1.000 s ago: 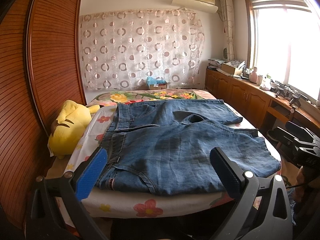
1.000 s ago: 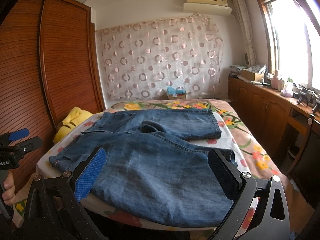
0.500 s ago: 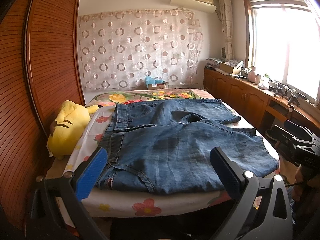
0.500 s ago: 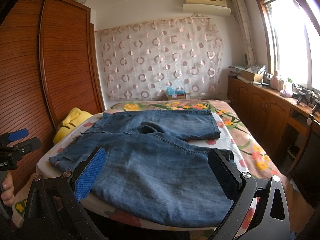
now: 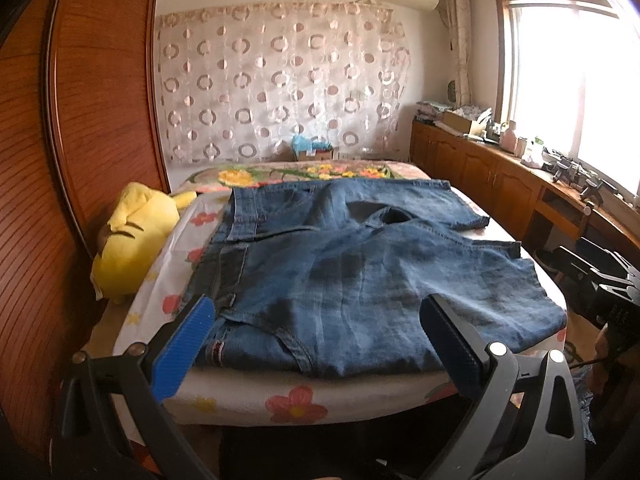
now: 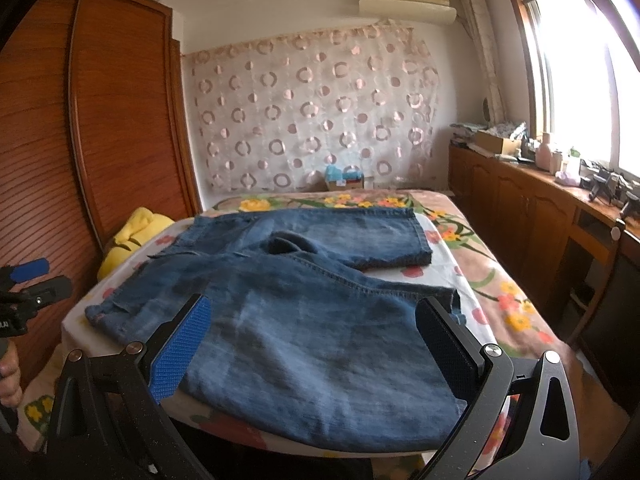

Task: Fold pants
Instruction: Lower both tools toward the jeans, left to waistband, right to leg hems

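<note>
Blue denim pants (image 5: 352,264) lie spread flat on the flowered bed (image 5: 296,400), waistband to the left, two short legs pointing right. My left gripper (image 5: 316,340) hovers open above the near waistband corner, holding nothing. In the right wrist view the same pants (image 6: 304,320) fill the foreground, and my right gripper (image 6: 316,340) stands open over the near leg, empty. The left gripper (image 6: 28,292) also shows at the far left edge of the right wrist view, and the right gripper (image 5: 600,284) at the right edge of the left wrist view.
A yellow plush toy (image 5: 128,240) lies at the bed's left side against the wooden wardrobe (image 5: 92,120). Low wooden cabinets (image 5: 500,184) with clutter run under the window on the right. A small box (image 5: 312,150) sits at the bed's far end before the curtain.
Both grippers have shifted slightly and stayed open. The pants have not moved.
</note>
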Demonstrator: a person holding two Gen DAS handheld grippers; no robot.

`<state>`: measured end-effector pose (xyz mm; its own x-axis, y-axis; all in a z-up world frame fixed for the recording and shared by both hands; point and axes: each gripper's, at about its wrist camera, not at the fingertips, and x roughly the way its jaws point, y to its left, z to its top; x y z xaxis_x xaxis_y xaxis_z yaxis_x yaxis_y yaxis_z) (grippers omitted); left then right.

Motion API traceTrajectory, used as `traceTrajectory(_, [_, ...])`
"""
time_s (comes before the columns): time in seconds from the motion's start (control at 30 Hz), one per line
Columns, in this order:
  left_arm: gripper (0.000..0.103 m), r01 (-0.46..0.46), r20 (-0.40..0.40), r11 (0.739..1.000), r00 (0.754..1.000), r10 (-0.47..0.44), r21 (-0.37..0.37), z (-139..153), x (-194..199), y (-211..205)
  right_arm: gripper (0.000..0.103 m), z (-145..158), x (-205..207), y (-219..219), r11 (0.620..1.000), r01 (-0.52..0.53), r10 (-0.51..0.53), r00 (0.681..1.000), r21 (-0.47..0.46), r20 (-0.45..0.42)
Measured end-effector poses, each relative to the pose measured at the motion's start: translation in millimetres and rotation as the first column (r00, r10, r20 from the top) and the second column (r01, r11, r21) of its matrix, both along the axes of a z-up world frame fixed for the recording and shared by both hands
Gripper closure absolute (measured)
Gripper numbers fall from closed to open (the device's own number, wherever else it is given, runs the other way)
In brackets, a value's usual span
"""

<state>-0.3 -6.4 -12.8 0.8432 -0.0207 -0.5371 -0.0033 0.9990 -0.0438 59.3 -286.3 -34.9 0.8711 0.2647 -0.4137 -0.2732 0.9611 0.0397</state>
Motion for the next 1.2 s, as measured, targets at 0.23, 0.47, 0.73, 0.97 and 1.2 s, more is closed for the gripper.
traceTrajectory(0.23, [0.0, 0.0, -0.088, 1.0, 0.996, -0.001, -0.005, -30, 19, 10, 0.0, -20, 20, -21, 0.999, 0.045, -0.046, 0.998, -0.029, -0.042])
traceTrajectory(0.47, [0.0, -0.015, -0.195, 1.0, 0.981, 0.016, 0.003, -62, 40, 21, 0.0, -40, 35, -44, 0.994, 0.087, -0.092, 0.993, -0.069, -0.076])
traceTrajectory(0.73, [0.0, -0.026, -0.228, 1.0, 0.973, 0.028, 0.012, -82, 49, 38, 0.0, -61, 48, -69, 0.988, 0.109, -0.122, 0.983, -0.106, -0.135])
traceTrajectory(0.97, [0.0, -0.033, -0.247, 0.999, 0.968, 0.039, 0.028, -91, 54, 53, 0.0, -71, 51, -85, 0.984, 0.113, -0.137, 0.973, -0.134, -0.187])
traceTrajectory(1.2, [0.0, -0.023, -0.249, 1.0, 0.968, 0.023, 0.003, -90, 55, 76, 0.005, -79, 45, -95, 0.987, 0.067, -0.105, 0.957, -0.149, -0.269])
